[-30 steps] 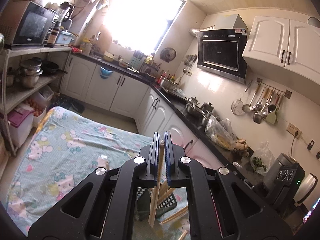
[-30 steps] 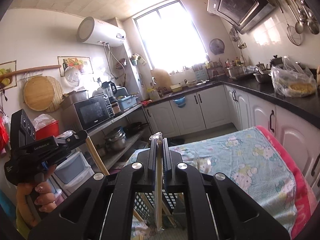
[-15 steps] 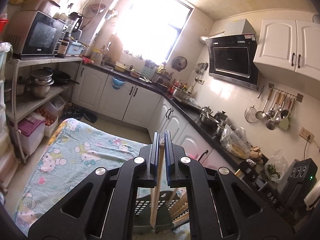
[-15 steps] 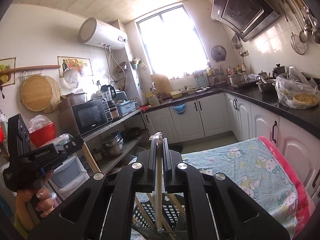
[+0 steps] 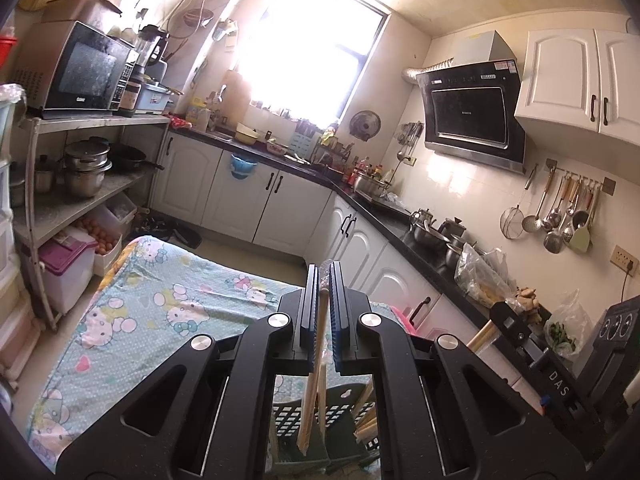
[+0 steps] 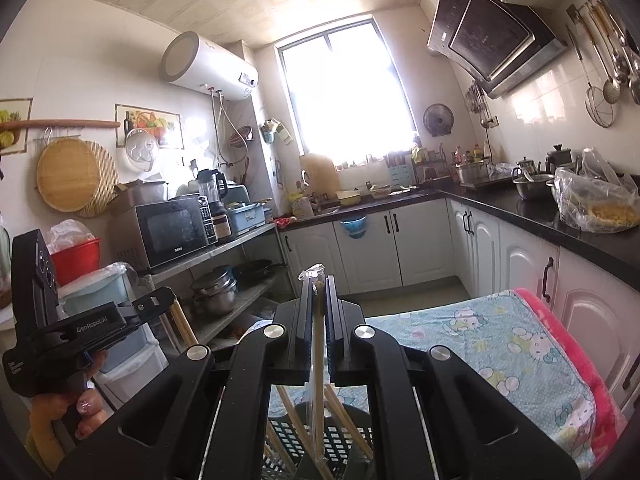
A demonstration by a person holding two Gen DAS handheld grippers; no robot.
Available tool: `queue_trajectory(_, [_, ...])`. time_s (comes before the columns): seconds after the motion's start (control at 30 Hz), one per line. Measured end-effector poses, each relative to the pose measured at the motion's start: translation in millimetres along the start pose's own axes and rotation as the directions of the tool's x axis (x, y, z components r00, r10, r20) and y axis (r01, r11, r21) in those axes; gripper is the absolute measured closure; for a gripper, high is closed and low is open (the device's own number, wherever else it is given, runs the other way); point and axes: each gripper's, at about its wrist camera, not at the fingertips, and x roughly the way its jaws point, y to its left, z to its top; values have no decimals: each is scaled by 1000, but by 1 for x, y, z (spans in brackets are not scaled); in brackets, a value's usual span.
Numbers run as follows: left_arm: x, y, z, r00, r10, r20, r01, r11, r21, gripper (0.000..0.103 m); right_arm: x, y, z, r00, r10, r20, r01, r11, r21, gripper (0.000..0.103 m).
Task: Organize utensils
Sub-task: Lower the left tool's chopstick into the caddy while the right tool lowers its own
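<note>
A table (image 5: 132, 320) under a pale blue cartoon-print cloth fills the lower part of both wrist views. On it, below the two tools, stands a dark slotted utensil basket (image 6: 288, 436) with several wooden chopsticks leaning inside.

The left gripper (image 5: 325, 280) has its jaws pressed together on a pair of wooden chopsticks (image 5: 314, 376). The sticks run upright between the blue pads, their tops level with the fingertips, their lower ends hanging over the basket (image 5: 288, 420). They are pale, bare wood, slightly splayed at the bottom.

The right gripper (image 6: 319, 284) is likewise clamped on wrapped chopsticks (image 6: 317, 368): a thin, light wooden pair in a clear plastic sleeve, crumpled above the fingertips, its lower end hanging over the basket.

In the right view, a hand (image 6: 64, 412) holds the left tool's grip.
</note>
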Motion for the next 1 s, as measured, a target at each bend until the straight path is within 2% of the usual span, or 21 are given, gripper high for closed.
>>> queue_trajectory(1.0, [40,11,-55,995,3,-104,-6,1000,-29,100,34,-6,-60,997,-62,-54,58,996,-72,97])
